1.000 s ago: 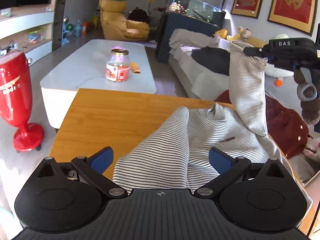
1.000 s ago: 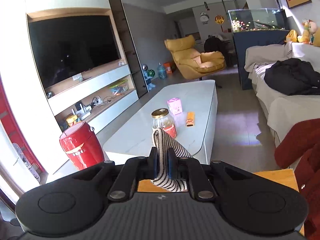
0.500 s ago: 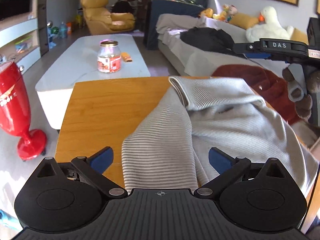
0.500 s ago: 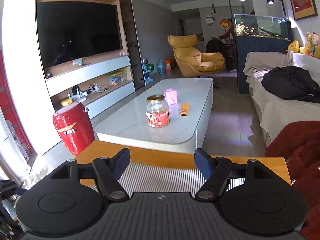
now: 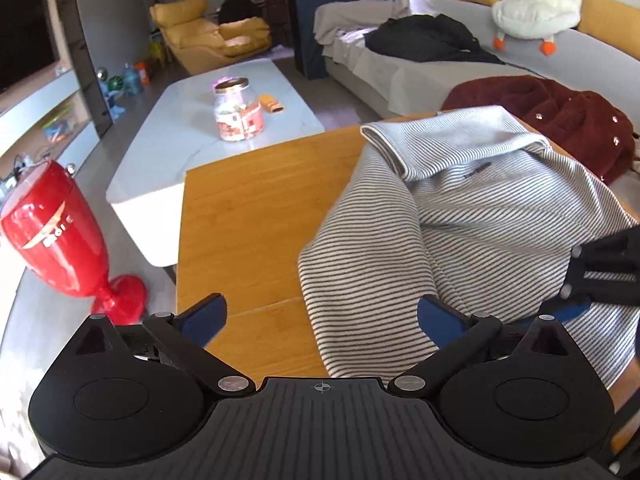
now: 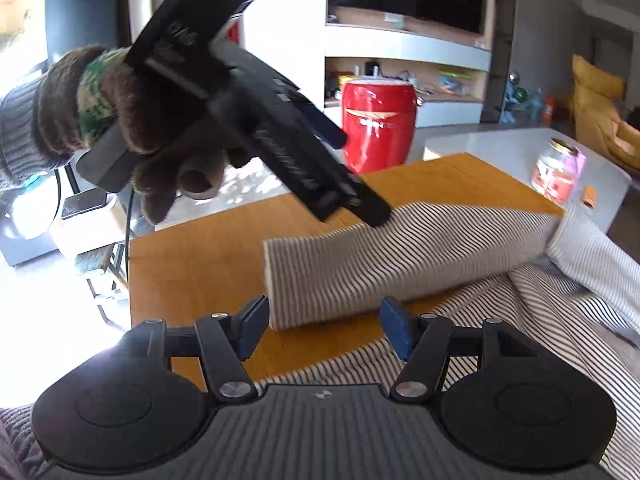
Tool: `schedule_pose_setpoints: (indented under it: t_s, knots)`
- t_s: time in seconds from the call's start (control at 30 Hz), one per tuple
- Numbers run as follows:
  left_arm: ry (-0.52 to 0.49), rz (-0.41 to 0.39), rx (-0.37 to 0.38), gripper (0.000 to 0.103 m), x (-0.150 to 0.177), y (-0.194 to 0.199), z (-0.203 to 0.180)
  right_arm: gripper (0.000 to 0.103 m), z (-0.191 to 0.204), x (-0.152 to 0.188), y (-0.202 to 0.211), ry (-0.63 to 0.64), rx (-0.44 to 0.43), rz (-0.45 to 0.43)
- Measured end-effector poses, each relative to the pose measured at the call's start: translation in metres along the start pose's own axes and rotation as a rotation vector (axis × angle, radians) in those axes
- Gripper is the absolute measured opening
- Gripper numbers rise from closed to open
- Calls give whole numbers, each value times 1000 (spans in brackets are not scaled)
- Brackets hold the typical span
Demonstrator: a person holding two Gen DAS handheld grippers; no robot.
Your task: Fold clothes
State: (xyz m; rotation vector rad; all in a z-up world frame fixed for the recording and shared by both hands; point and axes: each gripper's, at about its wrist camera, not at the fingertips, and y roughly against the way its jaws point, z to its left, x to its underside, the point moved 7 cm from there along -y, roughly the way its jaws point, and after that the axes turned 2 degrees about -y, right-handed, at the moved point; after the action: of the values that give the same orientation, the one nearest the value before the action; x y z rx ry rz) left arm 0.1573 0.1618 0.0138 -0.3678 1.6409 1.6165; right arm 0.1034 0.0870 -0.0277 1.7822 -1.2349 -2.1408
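The fingers (image 5: 200,316) of the left gripper (image 5: 320,316) are spread wide and nothing is held; those of the right gripper (image 6: 322,326) are likewise parted and empty. The striped shirt (image 5: 472,232) is laid on the wooden counter (image 5: 248,216), a sleeve (image 6: 400,252) folded across it, presumably so the next fold can be taken.

The left tool (image 5: 320,316) is hovering with its blue fingers spread wide. The right tool (image 6: 322,326) is likewise gaping, empty. A brown-gloved left hand (image 6: 160,136) is gripping the left tool's handle.
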Motion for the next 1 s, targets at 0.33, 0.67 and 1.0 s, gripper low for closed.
schedule_pose_setpoints:
  t_s: [0.33, 0.67, 1.0]
  knots:
    - [51, -33, -21, 103, -26, 3, 19, 4, -72, -57, 11, 41, 250, -103]
    - [-40, -168, 89, 103, -74, 8, -17, 4, -183, -108, 110, -78, 478, -275]
    - [-307, -343, 19, 103, -125, -29, -96, 4, -188, -115, 143, -90, 403, -322]
